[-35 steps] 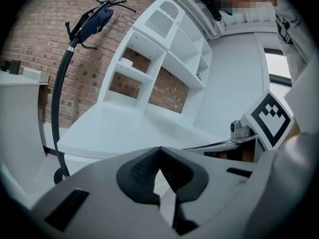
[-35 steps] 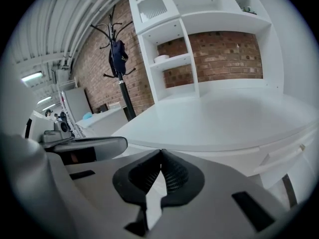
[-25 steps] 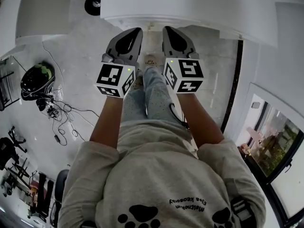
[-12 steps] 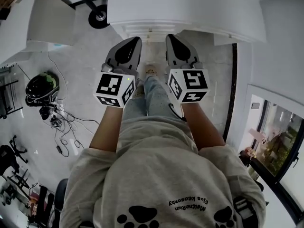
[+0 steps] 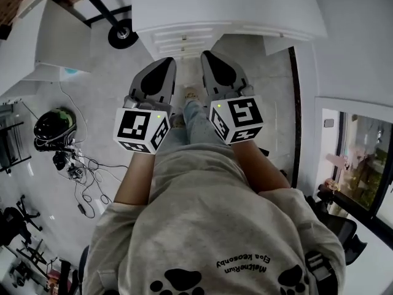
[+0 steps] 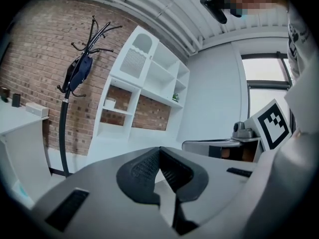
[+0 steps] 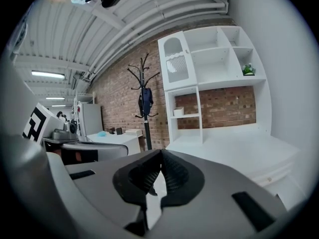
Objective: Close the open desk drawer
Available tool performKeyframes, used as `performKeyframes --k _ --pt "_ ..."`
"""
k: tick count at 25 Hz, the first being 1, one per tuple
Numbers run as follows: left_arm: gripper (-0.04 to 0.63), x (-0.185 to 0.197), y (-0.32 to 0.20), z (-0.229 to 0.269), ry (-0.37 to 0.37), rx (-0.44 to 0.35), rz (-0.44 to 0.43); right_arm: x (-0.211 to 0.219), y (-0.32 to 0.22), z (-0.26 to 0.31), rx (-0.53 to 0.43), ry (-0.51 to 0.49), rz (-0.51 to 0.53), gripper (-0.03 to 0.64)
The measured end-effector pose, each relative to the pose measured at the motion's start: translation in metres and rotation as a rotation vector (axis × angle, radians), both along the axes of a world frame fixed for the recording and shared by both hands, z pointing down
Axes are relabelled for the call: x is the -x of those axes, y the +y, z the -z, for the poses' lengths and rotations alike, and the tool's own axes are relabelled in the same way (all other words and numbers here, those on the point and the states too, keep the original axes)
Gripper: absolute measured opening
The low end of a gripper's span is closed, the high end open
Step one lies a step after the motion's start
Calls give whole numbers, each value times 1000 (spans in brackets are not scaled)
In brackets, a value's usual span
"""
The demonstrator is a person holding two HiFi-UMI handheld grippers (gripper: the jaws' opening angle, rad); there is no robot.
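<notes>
Drawers (image 5: 183,39) sit ahead, clear of left gripper (image 5: 167,61) and right gripper (image 5: 207,55); both closed, holding nothing.

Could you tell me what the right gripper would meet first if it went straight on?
Likely the white desk top, before the white shelf unit on it; depth is unclear.

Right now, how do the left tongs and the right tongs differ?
In the head view, the left tongs slant toward the picture's right, the right tongs toward its left. The left marker cube shows a different pattern from the right marker cube. Both are shut and empty.
</notes>
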State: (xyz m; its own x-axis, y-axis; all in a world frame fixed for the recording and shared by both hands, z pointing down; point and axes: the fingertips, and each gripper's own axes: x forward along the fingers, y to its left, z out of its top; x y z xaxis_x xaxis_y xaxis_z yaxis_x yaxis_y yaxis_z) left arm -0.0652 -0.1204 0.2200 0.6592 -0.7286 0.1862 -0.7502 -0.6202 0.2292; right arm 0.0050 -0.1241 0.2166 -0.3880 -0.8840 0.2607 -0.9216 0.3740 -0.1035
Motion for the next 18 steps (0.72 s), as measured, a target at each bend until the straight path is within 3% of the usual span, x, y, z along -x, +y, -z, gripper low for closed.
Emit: performKeyframes --k 18 --pt "18 -22 81 54 2 -72 3 0 81 52 -74 18 68 30"
